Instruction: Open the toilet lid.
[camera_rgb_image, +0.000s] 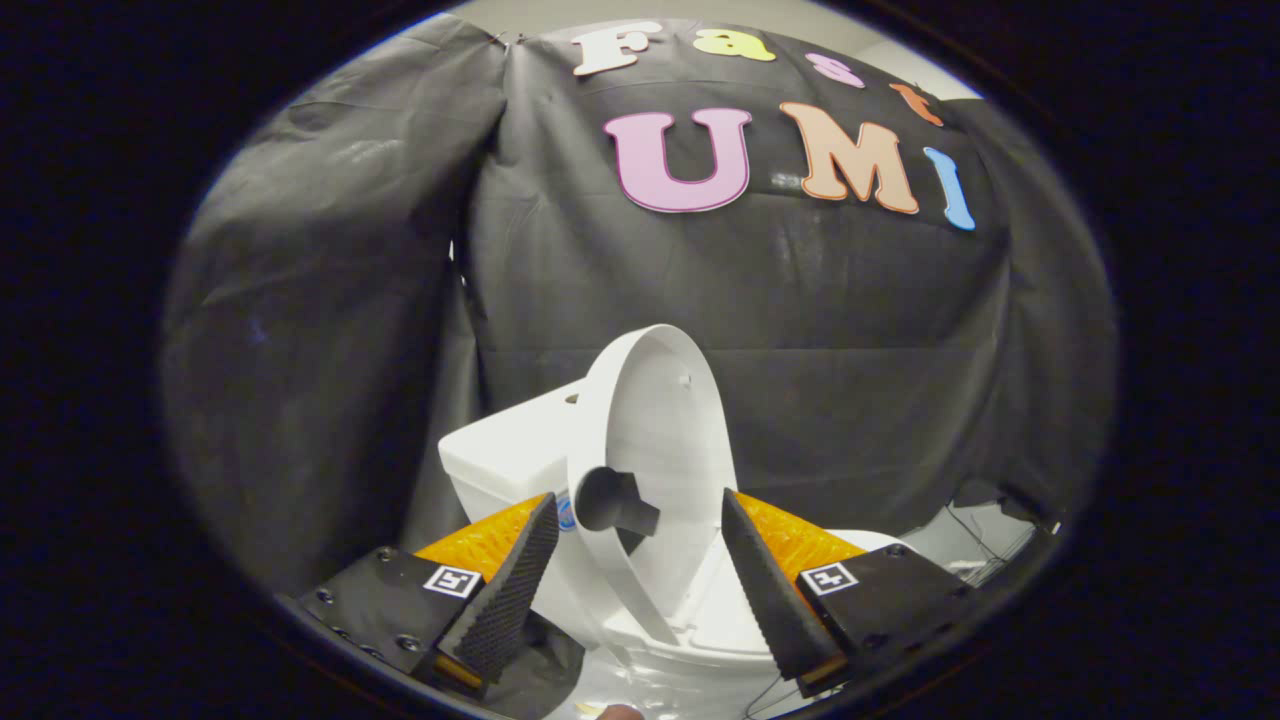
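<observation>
One raised toilet lid (655, 430) between parted jaws

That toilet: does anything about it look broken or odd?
Nothing looks broken. The lid stands raised, tilted toward the tank, above the bowl. The gripper is open, its fingers either side of the lid without touching it.

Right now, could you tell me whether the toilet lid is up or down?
Up. The toilet lid stands raised, nearly upright, beside the tank, its underside showing. The gripper has its jaws open, either side of the lid, not pressing it.
</observation>
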